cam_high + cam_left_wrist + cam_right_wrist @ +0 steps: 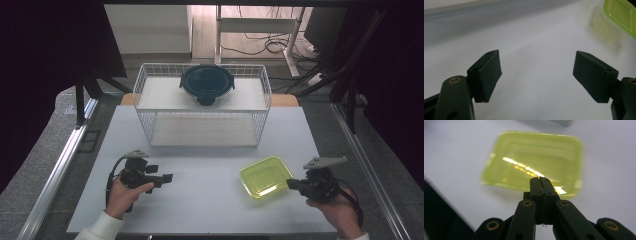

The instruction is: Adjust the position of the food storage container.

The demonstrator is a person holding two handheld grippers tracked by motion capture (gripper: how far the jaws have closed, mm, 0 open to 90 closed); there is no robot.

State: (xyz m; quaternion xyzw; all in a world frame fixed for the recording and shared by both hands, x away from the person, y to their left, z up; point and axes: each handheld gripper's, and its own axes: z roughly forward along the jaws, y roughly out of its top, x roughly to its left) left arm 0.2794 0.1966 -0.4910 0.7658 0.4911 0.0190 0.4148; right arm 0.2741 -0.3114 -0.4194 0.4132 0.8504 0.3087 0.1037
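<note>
A yellow-green see-through square container lies on the white table, front right. My right gripper is just to its right and points left at it. In the right gripper view its jaws are pressed together with nothing between them, over the near edge of the container. My left gripper is at the front left and points right. Its jaws stand wide open over bare table, and the container shows far off at the upper right.
A white wire rack with two shelves stands at the back of the table. On its top shelf sits a round glass container with a dark lid. Dark curtains hang at both sides, and cables lie on the floor behind.
</note>
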